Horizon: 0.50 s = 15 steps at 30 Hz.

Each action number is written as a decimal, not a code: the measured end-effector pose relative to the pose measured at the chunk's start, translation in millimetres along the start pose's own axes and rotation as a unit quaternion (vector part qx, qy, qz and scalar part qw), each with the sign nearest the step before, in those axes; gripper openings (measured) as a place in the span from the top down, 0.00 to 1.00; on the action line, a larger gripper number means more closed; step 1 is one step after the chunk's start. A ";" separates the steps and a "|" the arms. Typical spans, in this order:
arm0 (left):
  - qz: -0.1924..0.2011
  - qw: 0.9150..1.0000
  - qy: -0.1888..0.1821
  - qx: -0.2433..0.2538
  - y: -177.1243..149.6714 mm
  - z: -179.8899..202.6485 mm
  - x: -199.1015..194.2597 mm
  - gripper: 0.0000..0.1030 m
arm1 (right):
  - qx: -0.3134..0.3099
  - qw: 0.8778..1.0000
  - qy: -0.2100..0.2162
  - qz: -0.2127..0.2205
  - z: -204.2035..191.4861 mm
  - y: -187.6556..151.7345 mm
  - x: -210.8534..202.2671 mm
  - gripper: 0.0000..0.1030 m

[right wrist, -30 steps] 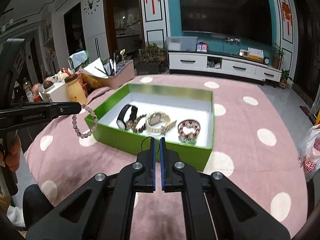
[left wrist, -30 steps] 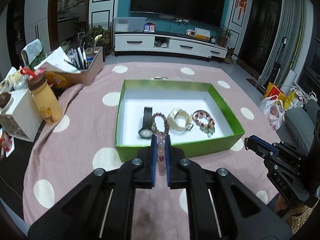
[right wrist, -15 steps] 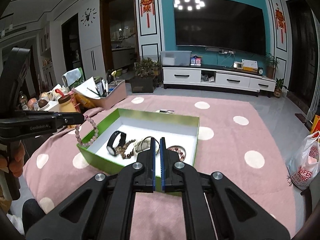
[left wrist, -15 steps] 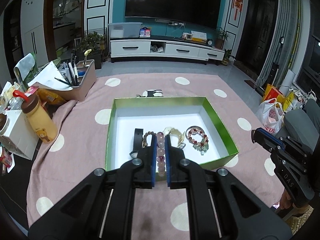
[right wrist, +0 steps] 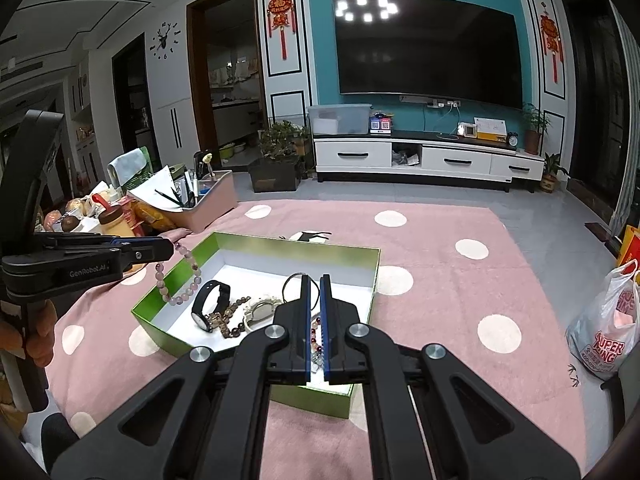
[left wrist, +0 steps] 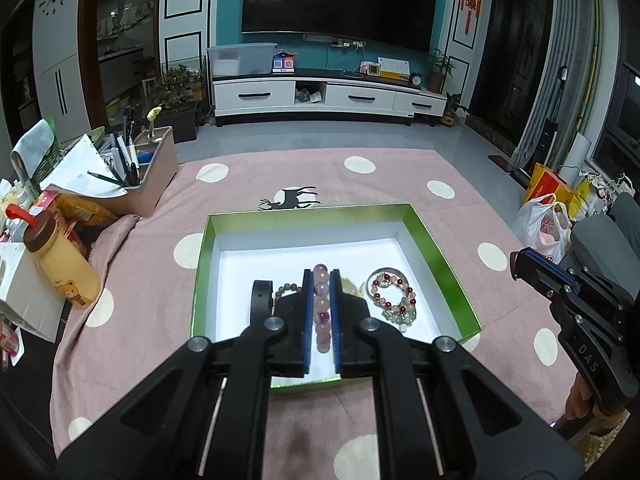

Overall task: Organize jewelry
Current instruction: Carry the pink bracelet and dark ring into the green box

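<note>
Left hand-held gripper (left wrist: 321,312) is clenched on a bracelet of pale pink beads (right wrist: 179,276); the strand runs between its blue pads, and in the right wrist view the rest of the loop hangs free below the tips, above the near left corner of the green box (right wrist: 256,240). Right hand-held gripper (right wrist: 315,320) is clenched too; a thin dark ring (right wrist: 294,286) shows just at its tips, but I cannot tell if it is pinched there or only lies behind.

I judge the task well advanced. Four pieces lie already on the white floor of the box: a black watch (right wrist: 208,306) with a smooth band, a string of small brown beads (right wrist: 232,320) that look like wood, a cream watch (right wrist: 262,306) with a pale, shiny band, and a bracelet of red and clear beads (left wrist: 394,292), glassy, with greenish stones at its near end. What seems left is to lower the pink loop into the free part of the box.

Beads of the pink bracelet are round, smooth and a little translucent, some more purple. Walls of the box are glossy green card, low and straight. It stands on a soft pink cloth with cream dots (left wrist: 160,280) that covers the surface. At the left edge are a brown-capped bottle (left wrist: 64,264) and a pen tray (left wrist: 148,176).
</note>
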State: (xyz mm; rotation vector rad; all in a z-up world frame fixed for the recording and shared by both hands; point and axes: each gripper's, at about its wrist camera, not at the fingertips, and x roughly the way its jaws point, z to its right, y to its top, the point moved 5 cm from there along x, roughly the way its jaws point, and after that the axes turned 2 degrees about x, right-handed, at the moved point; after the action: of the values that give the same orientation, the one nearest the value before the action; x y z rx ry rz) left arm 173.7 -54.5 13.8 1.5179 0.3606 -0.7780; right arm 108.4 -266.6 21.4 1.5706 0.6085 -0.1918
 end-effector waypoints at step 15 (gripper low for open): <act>-0.021 1.000 -0.001 0.004 11.3 -6.0 48.8 0.93 | 0.000 1.000 0.004 -0.025 2.3 6.0 47.9 0.97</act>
State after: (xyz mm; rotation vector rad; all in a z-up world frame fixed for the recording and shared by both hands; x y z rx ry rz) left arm 217.5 -61.2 -10.3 1.5207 0.3888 -0.8145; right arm 152.2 -256.2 3.7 1.5581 0.6552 -0.2232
